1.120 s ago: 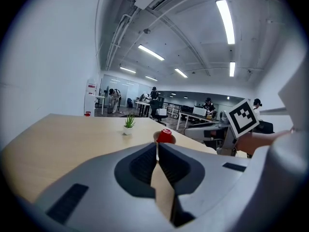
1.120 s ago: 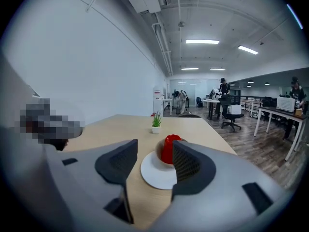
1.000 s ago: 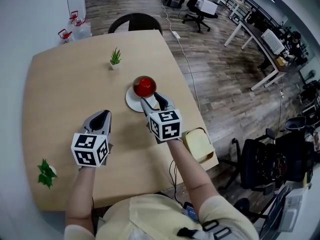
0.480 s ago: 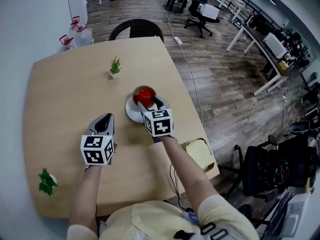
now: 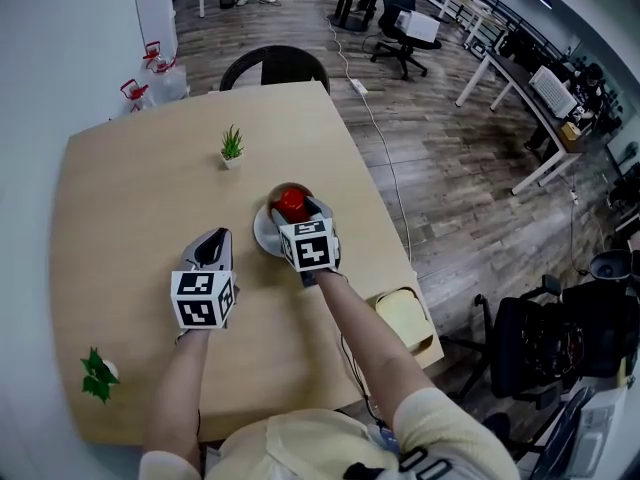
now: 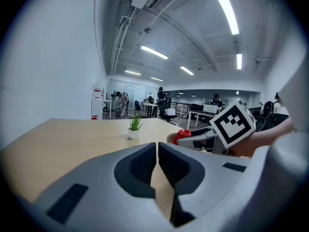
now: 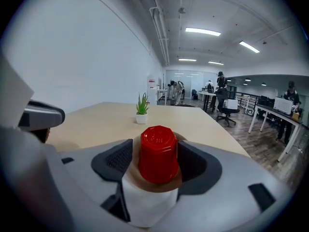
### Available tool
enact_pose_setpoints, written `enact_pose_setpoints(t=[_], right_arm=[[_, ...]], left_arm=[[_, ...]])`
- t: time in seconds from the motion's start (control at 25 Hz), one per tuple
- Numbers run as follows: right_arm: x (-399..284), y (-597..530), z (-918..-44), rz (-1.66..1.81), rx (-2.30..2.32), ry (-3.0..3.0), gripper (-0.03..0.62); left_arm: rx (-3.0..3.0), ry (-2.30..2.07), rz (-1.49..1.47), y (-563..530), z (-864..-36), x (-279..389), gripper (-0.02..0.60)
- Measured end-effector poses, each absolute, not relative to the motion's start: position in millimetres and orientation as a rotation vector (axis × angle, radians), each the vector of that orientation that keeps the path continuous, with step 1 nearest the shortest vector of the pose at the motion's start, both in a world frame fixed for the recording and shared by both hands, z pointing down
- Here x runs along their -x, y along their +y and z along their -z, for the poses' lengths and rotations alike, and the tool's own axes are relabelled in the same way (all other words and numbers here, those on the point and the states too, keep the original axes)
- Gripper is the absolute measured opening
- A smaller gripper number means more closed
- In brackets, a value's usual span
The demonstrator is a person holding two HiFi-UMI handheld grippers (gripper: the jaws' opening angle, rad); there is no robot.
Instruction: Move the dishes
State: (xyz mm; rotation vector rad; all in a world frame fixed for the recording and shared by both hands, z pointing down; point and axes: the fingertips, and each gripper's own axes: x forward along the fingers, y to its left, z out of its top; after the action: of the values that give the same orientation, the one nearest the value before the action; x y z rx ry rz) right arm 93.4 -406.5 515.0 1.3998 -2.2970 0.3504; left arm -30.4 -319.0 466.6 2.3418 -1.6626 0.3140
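cup (image 7: 157,153): red | plate (image 5: 263,235): white | table (image 5: 130,198): pale wood | marker cube (image 5: 203,299): black-white squares

Head view: right gripper (image 5: 300,213) hides near side of plate (image 5: 262,234) and lower part of red cup (image 5: 290,200).

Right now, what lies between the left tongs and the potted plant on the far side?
Only bare table, as the head view shows; left tongs and potted plant stand apart.
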Motion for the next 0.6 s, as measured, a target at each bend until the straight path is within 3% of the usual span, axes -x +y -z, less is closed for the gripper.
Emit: enact_pose_setpoints(t=[0.16,0.24,0.6], right_arm=[[-96.5,-409.4,-518.6,-0.358,-1.418,-2.255,0.284],[-95.8,-408.0,-517.5,-0.331,-1.414,-2.239,0.242],[-93.0,-395.0,-483.7,-0.198,-1.450,-2.276,0.239]], left_arm=[[-2.334,-1.659,-0.309,-314.5,-468.8,31.4,0.017],[-2.330,-1.649,-0.316,-312.1,-470.7,34.7,0.017],[-2.346,-1.623,-0.293,-300.3,-457.0,52.0,0.017]])
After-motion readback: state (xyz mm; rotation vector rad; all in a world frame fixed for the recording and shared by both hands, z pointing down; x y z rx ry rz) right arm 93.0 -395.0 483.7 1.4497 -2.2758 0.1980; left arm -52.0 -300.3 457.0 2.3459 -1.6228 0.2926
